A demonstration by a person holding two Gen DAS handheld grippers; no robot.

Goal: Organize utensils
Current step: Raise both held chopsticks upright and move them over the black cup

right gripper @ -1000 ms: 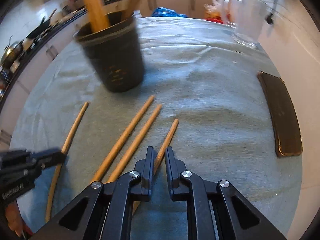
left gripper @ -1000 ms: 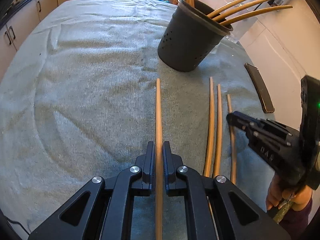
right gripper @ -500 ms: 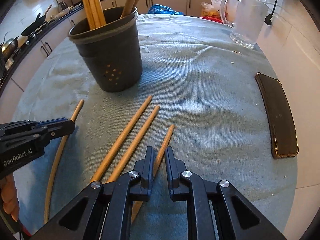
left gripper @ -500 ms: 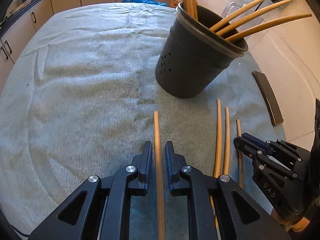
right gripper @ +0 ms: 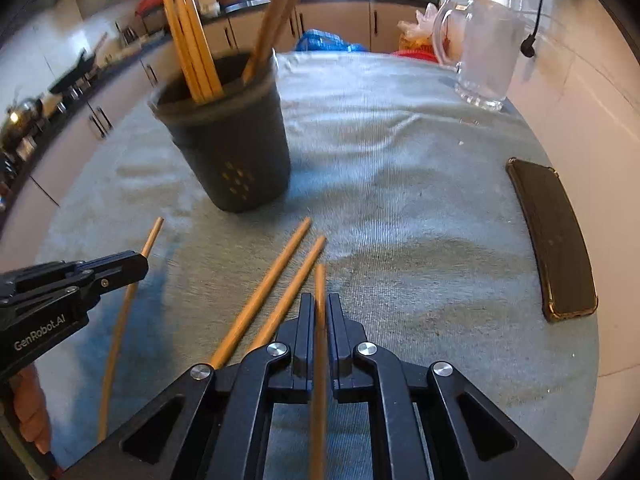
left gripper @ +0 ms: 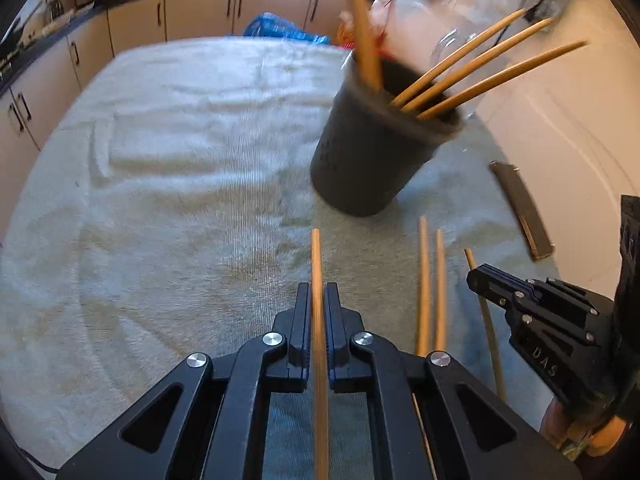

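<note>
My left gripper [left gripper: 318, 300] has its jaws closing, pads pressed on a wooden chopstick [left gripper: 316, 256] that runs straight ahead between them. My right gripper [right gripper: 320, 306] is closing the same way on another chopstick [right gripper: 320, 280]. Two loose chopsticks [right gripper: 280, 280] lie side by side on the cloth between the grippers. The black perforated holder [right gripper: 236, 152] stands beyond them, with several chopsticks leaning in it. Each gripper shows in the other's view: the left gripper [right gripper: 120, 264] at the left edge, the right gripper [left gripper: 480, 276] at the right.
A grey-green towel [left gripper: 180, 160] covers the table. A dark phone [right gripper: 556, 240] lies near the right edge and a glass pitcher [right gripper: 484, 64] stands at the far right. A blue bag [right gripper: 324, 42] sits at the far edge, with kitchen cabinets behind.
Both pairs of jaws have closed onto their chopsticks. The right chopstick has swung from slanted into line with its jaws. The left gripper has risen a little with its chopstick.
</note>
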